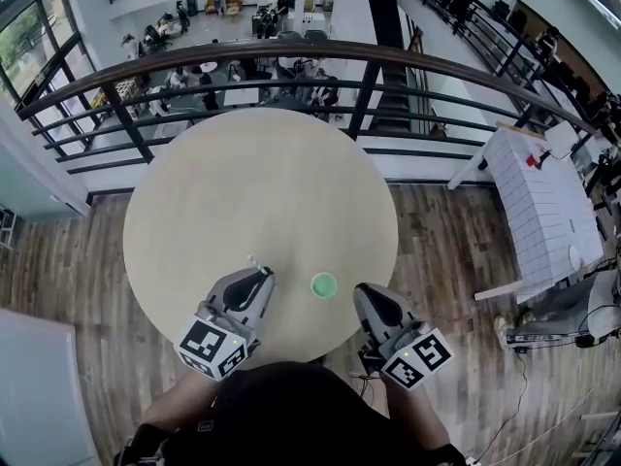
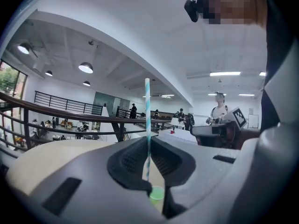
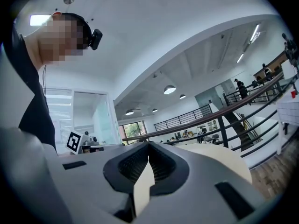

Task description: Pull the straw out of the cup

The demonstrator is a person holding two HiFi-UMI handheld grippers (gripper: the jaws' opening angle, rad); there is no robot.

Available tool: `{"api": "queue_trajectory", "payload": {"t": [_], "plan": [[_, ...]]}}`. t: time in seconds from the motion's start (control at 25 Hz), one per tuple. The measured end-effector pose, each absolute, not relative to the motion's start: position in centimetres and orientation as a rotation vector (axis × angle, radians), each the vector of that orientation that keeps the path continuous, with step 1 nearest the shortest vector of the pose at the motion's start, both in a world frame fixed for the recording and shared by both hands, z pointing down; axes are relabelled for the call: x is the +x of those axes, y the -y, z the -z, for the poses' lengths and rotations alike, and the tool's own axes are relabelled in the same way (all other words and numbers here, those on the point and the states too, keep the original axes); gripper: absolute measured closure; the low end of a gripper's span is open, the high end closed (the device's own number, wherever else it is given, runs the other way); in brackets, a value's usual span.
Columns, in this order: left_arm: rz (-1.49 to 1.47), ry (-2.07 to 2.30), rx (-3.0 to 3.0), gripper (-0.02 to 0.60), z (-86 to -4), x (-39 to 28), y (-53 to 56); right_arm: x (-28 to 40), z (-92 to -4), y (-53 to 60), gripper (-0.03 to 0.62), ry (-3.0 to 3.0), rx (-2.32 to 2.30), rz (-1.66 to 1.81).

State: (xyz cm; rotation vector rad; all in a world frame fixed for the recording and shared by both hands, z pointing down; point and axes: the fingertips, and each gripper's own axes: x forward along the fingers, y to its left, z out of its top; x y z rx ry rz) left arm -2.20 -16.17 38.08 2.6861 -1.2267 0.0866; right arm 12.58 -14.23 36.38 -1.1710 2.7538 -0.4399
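A teal-and-white striped straw (image 2: 147, 120) stands upright between the jaws of my left gripper (image 2: 147, 146), which is shut on its lower part. The straw's bottom end hangs free above the small green cup (image 2: 157, 196). In the head view the cup (image 1: 323, 284) stands on the round pale table (image 1: 262, 183) near its front edge, between my left gripper (image 1: 262, 274) and my right gripper (image 1: 363, 291). Just beyond the left jaws the straw's top (image 1: 250, 258) shows, well left of the cup. In its own view my right gripper (image 3: 148, 146) has its jaws together with nothing in them.
A dark curved railing (image 1: 291, 56) runs behind the table, with a lower floor beyond it. A white table (image 1: 543, 202) stands at the right on the wooden floor (image 1: 437, 250). The person's dark torso (image 1: 281, 416) fills the bottom edge.
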Motion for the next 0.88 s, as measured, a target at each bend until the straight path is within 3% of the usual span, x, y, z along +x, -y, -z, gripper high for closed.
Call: {"api": "queue_trajectory", "payload": {"t": [0.88], "plan": [[-0.104, 1.244, 2.675, 0.557, -38.3, -3.0, 16.0, 13.1, -36.5, 14.2, 0.572, -2.759, -1.263, 0.394]]}}
